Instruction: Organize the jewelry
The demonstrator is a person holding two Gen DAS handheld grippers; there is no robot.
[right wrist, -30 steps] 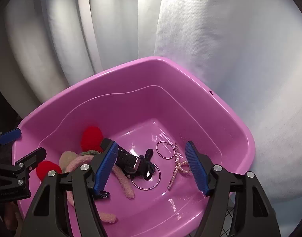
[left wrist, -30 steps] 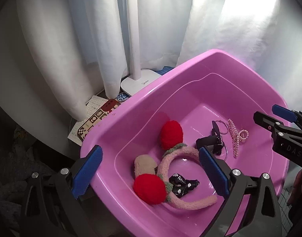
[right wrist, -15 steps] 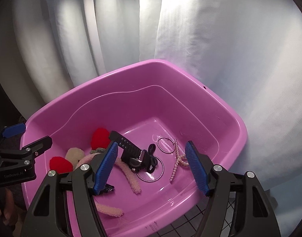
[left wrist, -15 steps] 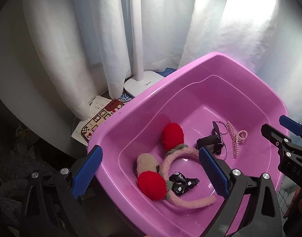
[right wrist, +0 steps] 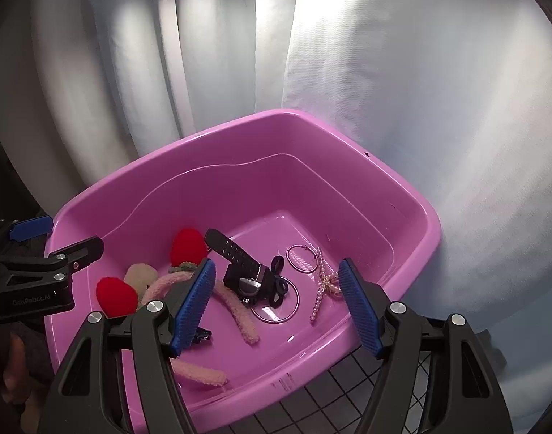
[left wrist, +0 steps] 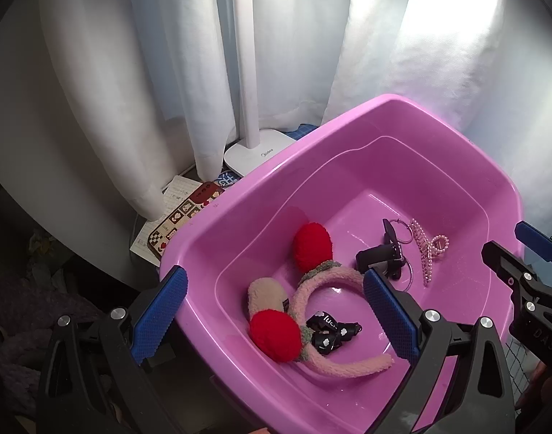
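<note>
A pink plastic tub holds the jewelry. Inside lie a fuzzy pink headband with red pompoms, a black watch, a black dotted hair tie, thin hoop earrings and a pearl claw clip. My left gripper hangs open over the tub's near left rim with nothing between its fingers. The right gripper is open above the watch and hoops, empty; it also shows at the right edge of the left wrist view.
White curtains hang behind the tub. A white lamp base and its pole stand at the back left, beside patterned cards and paper. A dark grid mat lies under the tub's near edge. A hand grips the left tool.
The right gripper has drawn back from the tub, so more of the near rim and grid mat shows. The left gripper stays put. Both remain open.
</note>
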